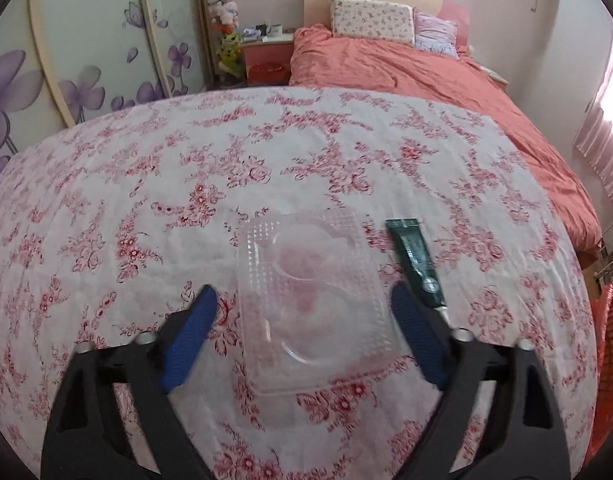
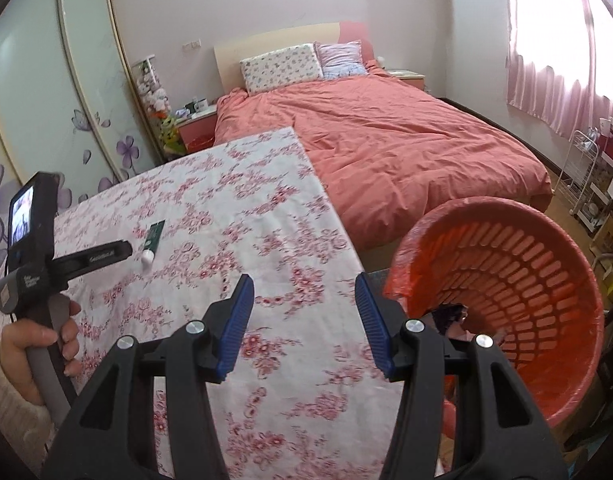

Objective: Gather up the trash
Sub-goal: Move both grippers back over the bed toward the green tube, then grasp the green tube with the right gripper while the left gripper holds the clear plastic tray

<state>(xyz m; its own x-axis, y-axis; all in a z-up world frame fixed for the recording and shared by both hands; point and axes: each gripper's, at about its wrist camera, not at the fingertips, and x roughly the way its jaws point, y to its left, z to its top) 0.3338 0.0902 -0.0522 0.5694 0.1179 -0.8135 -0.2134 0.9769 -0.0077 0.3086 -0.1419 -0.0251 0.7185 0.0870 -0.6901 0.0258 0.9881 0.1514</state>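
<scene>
Left hand-held gripper (image 1: pixel 304 312) open astride clear plastic tray (image 1: pixel 310 308), pads not touching; right hand-held gripper (image 2: pixel 304 304) open, empty. Risk: flimsy tray buckling, slipping out; tube (image 1: pixel 416 262) just beside, nudged.

The left gripper (image 1: pixel 302 312) straddles a clear tray (image 1: pixel 310 300) on the floral cloth (image 1: pixel 146 184), pads apart from it. A green tube (image 1: pixel 416 258) lies just beside the tray, nearer the cloth's right edge.

A clear plastic tray (image 1: pixel 312 304) lies flat on the floral cloth, ridged (seemingly empty). Just beside it lies a dark green tube (image 1: pixel 416 260), white-capped. An orange slotted basket (image 2: pixel 546 344) tilts nearby.
</scene>
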